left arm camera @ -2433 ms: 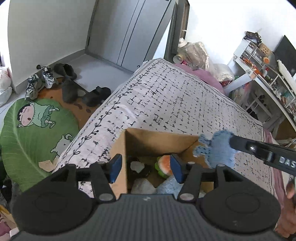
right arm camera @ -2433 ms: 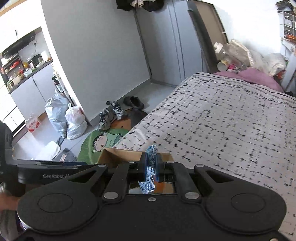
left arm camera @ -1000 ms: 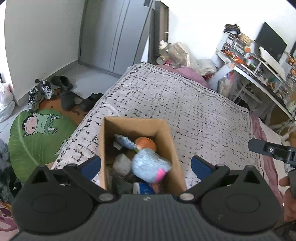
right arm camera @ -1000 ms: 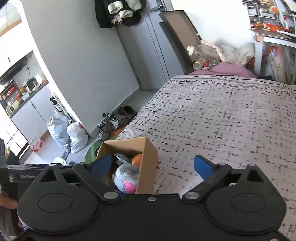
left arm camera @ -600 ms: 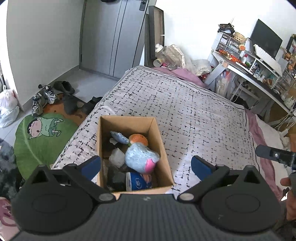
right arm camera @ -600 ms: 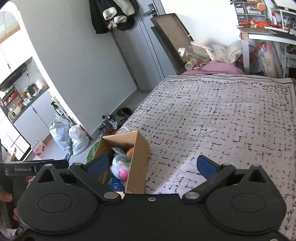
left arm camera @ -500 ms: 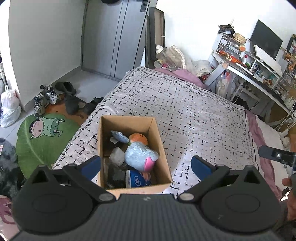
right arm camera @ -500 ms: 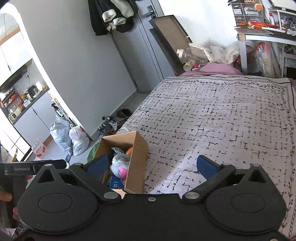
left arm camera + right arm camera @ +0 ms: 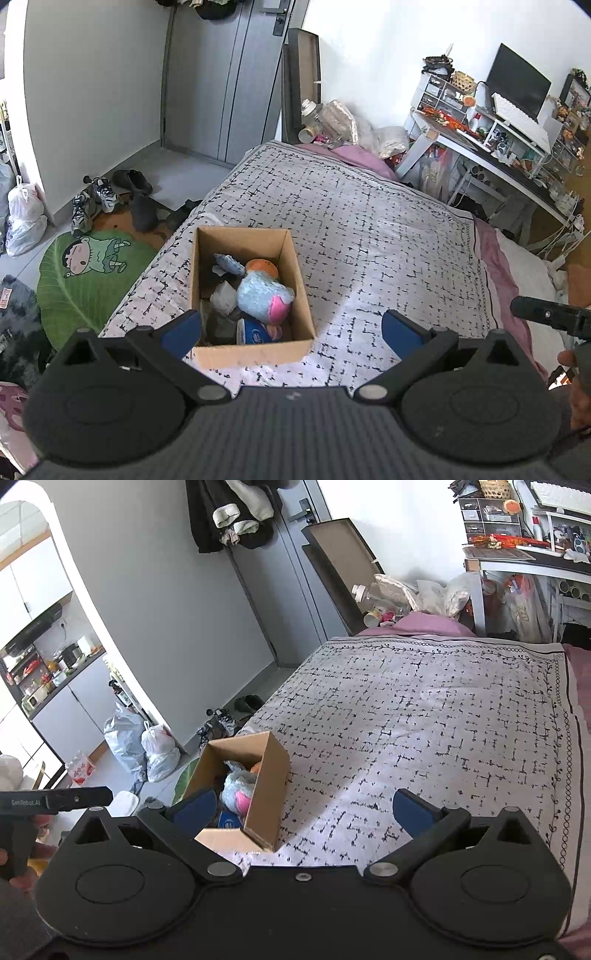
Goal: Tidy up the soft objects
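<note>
An open cardboard box (image 9: 299, 295) (image 9: 271, 786) sits on the near left part of the bed. It holds several soft toys: a pale blue plush with a pink patch (image 9: 264, 301) (image 9: 238, 788), an orange one (image 9: 262, 267) and a small blue knitted piece (image 9: 227, 263). My left gripper (image 9: 291, 328) is open and empty, held back above the box's near edge. My right gripper (image 9: 301, 808) is open and empty too, to the right of the box and above the bed. Each gripper shows at the edge of the other's view.
The bed cover (image 9: 369, 236) is white with black marks. Shoes (image 9: 96, 195) and a green cartoon mat (image 9: 88, 266) lie on the floor left of the bed. A cluttered desk (image 9: 498, 147) stands at the right, bags (image 9: 147, 749) by the doorway.
The right gripper let go of the blue knitted piece, which now lies in the box. Both grippers opened wide and drew back and up, away from the box.
</note>
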`<state>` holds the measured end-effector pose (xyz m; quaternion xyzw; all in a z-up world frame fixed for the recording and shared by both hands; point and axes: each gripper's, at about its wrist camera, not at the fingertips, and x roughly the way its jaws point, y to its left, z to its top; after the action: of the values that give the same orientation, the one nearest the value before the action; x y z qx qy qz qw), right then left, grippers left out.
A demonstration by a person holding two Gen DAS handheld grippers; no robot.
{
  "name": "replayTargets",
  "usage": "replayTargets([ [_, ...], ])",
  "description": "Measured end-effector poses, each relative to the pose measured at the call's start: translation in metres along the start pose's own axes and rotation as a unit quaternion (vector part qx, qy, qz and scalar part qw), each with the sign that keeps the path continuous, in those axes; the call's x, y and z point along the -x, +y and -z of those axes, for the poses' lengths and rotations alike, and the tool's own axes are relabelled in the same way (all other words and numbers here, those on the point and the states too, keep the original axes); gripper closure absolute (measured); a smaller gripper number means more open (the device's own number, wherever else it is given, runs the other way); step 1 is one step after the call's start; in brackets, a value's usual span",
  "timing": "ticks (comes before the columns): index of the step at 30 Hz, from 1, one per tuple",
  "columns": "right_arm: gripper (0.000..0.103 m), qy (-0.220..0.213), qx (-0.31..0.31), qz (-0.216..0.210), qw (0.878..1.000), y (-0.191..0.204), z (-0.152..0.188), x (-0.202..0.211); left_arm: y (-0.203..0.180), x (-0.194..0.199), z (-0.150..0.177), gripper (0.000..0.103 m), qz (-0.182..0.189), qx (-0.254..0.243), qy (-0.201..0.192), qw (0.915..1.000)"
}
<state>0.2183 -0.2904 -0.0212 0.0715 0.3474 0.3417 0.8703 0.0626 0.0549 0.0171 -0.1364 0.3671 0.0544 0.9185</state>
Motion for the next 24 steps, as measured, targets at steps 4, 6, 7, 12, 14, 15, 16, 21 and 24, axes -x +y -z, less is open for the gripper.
replayTargets([
  [4, 0.000, 0.002, -0.002, -0.002, 1.000, -0.003, 0.006, 0.013, -0.009, 0.011, 0.007, 0.000, 0.000, -0.001, -0.005, 1.0000],
  [6, 0.000, 0.003, -0.003, 0.002, 1.000, -0.003, 0.008, 0.019, -0.014, 0.017, 0.011, 0.000, 0.001, -0.004, -0.006, 1.0000],
  [7, 0.000, 0.003, -0.001, 0.003, 1.000, -0.003, 0.009, 0.022, -0.016, 0.020, 0.013, 0.000, 0.002, -0.005, -0.007, 1.0000],
  [12, 0.000, 0.004, 0.008, 0.002, 1.000, -0.001, 0.017, 0.035, -0.029, 0.032, 0.022, 0.000, -0.002, -0.013, -0.008, 0.9999],
  [14, 0.000, 0.006, 0.012, 0.002, 1.000, 0.000, 0.020, 0.040, -0.034, 0.036, 0.026, 0.000, -0.005, -0.016, -0.011, 0.9998],
  [15, 0.000, 0.007, 0.012, 0.001, 1.000, 0.000, 0.021, 0.042, -0.036, 0.037, 0.027, 0.000, -0.005, -0.018, -0.012, 0.9997],
  [16, 0.000, 0.007, 0.012, 0.000, 1.000, 0.000, 0.021, 0.043, -0.038, 0.038, 0.027, 0.000, -0.006, -0.020, -0.013, 0.9997],
  [21, 0.000, 0.011, 0.022, 0.002, 1.000, 0.003, 0.025, 0.050, -0.042, 0.045, 0.034, 0.000, -0.012, -0.016, -0.013, 0.9997],
  [24, 0.000, 0.015, 0.025, 0.000, 1.000, 0.005, 0.025, 0.053, -0.046, 0.047, 0.040, 0.000, -0.010, -0.018, -0.011, 0.9997],
])
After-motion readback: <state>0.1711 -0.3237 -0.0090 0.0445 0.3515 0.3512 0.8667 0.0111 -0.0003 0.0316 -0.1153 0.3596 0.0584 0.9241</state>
